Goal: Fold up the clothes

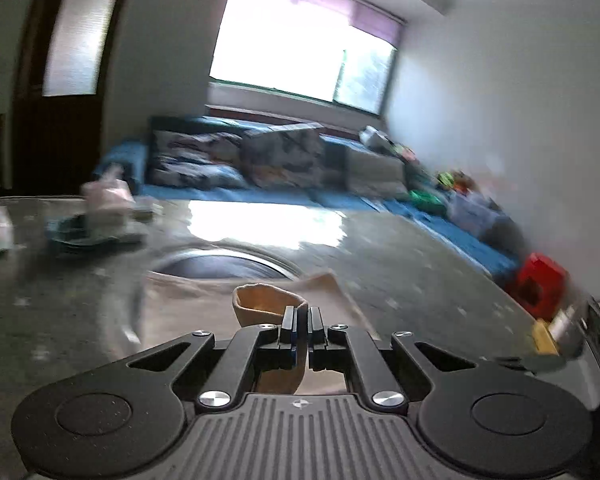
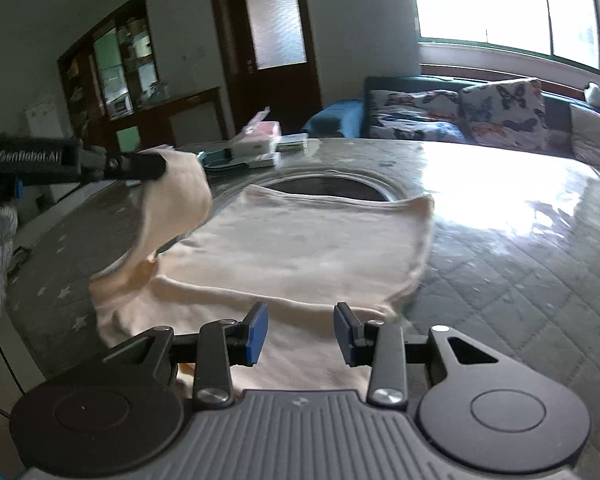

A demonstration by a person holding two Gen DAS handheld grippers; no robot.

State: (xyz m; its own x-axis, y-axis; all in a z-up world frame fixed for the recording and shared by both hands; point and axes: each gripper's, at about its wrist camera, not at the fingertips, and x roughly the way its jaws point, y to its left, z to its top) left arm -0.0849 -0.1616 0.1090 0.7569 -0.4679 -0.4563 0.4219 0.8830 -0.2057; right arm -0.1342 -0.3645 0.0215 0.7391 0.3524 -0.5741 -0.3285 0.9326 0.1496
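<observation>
1. The right gripper [image 2: 300, 334] hung part-open and empty just above the cream garment [image 2: 300, 248] spread on the quilted table [image 2: 520, 240].
2. The left gripper [image 2: 156, 166] pinched a lifted flap; a thin grip could slip, spoiling the fold.

Soft matt cream cloth garment [image 2: 300, 248], glossy quilted table cover [image 2: 520, 248]
</observation>
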